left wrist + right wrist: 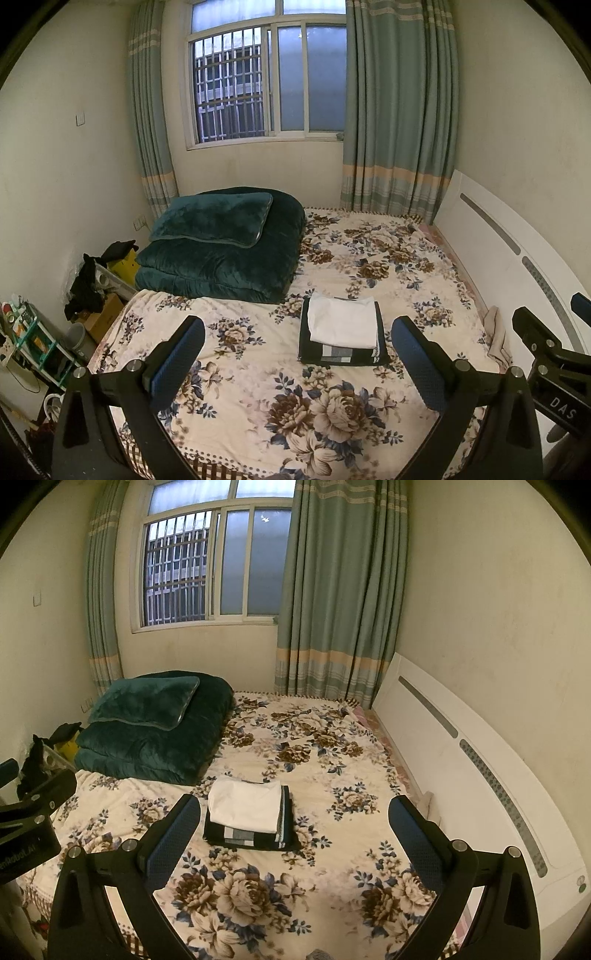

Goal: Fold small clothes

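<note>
We see one stack of two folded clothes on the bed: a white garment lying on top of a dark striped garment. The white one covers most of the dark one, leaving the dark one's near edge and right side showing. The stack sits on the floral sheet around the middle of the bed, nearer our side than the window.

We hold two tools above the near end of the bed, both well apart from the stack and touching nothing. The left tool has its two blue-padded fingers spread wide with nothing between them; the stack shows through the gap, toward the right finger. The right tool is likewise spread wide and holds nothing; in its view the stack lies toward the left finger. Part of each tool shows at the edge of the other's view.

Behind the stack, at the far left of the bed, we count one folded dark green quilt with one matching pillow on top. A white headboard runs along the right side. On the far wall is one barred window with two green curtains, one on each side. On the floor left of the bed we see a cardboard box, dark clothes heaped above it, and a small shelf.
</note>
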`<state>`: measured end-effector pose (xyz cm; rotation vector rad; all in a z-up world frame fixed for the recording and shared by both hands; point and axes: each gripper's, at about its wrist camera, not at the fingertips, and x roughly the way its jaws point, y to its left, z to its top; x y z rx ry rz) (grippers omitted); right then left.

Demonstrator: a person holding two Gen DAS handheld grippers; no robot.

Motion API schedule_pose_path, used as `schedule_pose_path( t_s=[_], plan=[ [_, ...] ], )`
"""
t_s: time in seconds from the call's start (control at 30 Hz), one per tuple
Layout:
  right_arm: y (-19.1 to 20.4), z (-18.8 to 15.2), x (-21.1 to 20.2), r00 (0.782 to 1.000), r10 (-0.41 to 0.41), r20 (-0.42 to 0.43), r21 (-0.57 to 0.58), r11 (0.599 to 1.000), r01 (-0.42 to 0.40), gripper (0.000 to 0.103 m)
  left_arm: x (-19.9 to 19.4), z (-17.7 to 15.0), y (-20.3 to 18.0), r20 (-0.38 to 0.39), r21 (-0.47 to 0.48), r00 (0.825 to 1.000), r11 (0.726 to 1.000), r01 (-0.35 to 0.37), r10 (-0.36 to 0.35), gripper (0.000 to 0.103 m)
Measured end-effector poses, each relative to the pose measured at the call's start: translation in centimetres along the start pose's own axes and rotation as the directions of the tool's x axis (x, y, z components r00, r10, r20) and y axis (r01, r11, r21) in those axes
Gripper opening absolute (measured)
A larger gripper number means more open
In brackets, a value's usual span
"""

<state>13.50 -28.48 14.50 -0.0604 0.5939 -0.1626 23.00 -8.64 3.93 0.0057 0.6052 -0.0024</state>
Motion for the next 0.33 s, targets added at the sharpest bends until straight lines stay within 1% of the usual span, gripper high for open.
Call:
schedule_pose_path(
  t_s=[0.33],
  plan=[
    [-0.09,-0.31,-0.12,1.0,-0.002,-0.001,0.002,1.0,0.002,0.103,-0.24,0.28,0.06,-0.002,-0.005,1.0,1.0,-0.002,0.002,0.103]
  ],
)
